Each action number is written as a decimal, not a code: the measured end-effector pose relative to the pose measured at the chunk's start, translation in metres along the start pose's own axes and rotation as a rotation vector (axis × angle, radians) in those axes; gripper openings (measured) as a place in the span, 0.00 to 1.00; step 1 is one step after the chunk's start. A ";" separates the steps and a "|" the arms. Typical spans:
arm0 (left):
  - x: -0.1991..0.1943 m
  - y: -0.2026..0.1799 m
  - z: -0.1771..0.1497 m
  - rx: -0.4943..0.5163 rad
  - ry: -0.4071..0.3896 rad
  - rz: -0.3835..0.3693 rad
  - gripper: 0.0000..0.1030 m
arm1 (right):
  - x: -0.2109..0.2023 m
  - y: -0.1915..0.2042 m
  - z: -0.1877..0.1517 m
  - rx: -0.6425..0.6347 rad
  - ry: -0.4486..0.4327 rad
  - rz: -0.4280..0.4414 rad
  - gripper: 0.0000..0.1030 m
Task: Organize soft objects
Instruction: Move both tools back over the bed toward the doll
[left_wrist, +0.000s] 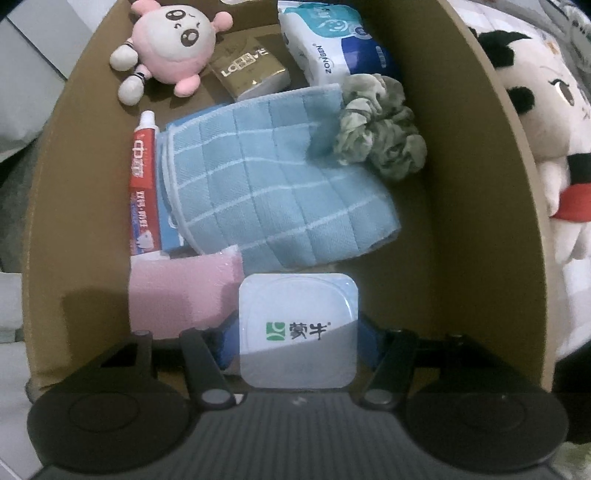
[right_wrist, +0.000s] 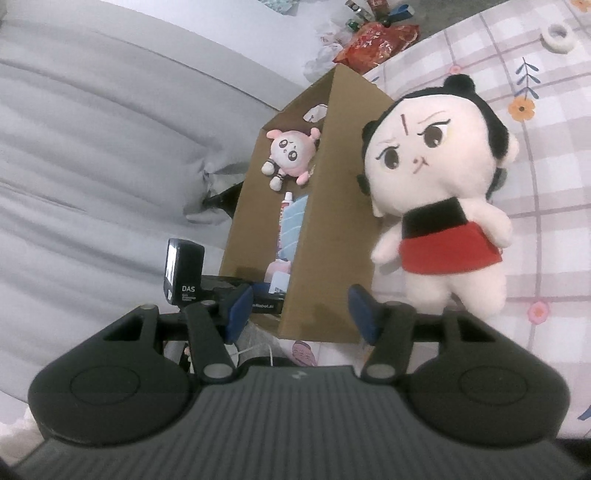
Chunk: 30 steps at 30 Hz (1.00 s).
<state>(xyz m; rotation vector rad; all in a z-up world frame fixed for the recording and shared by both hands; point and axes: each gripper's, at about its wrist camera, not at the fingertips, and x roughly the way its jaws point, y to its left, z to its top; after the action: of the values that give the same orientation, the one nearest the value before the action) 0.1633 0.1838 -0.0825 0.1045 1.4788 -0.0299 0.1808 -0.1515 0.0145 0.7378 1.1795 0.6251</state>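
Note:
My left gripper (left_wrist: 298, 332) is shut on a white square yogurt cup (left_wrist: 298, 328), held over the near end of an open cardboard box (left_wrist: 454, 184). In the box lie a pink plush (left_wrist: 170, 44), a blue checked cloth (left_wrist: 273, 177), a green scrunchie (left_wrist: 380, 125), a pink sponge (left_wrist: 181, 291), a toothpaste tube (left_wrist: 142, 184), a tissue pack (left_wrist: 332, 40) and a gold packet (left_wrist: 247, 70). My right gripper (right_wrist: 299, 314) is open and empty, at the box's near corner (right_wrist: 317, 236). A large doll plush (right_wrist: 439, 192) with black hair and red skirt lies right of the box.
The box sits on a checked floral bedsheet (right_wrist: 546, 155). A grey duvet (right_wrist: 92, 147) lies left of it. The left gripper's body (right_wrist: 184, 273) shows by the box's near end. A tape roll (right_wrist: 559, 37) and a red snack bag (right_wrist: 376, 44) lie far back.

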 end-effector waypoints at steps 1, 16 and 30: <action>0.000 -0.001 0.000 0.001 0.001 0.010 0.62 | -0.001 -0.001 -0.001 0.000 -0.003 0.000 0.56; -0.074 -0.009 -0.019 -0.060 -0.286 -0.015 0.87 | -0.057 0.001 -0.050 -0.098 -0.240 -0.057 0.78; -0.166 -0.088 -0.092 0.029 -0.575 -0.204 0.92 | -0.100 0.054 -0.114 -0.435 -0.478 -0.543 0.99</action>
<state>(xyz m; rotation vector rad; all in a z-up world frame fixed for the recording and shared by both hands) 0.0495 0.0972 0.0695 -0.0323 0.9095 -0.2281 0.0419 -0.1748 0.0917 0.1580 0.7133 0.2109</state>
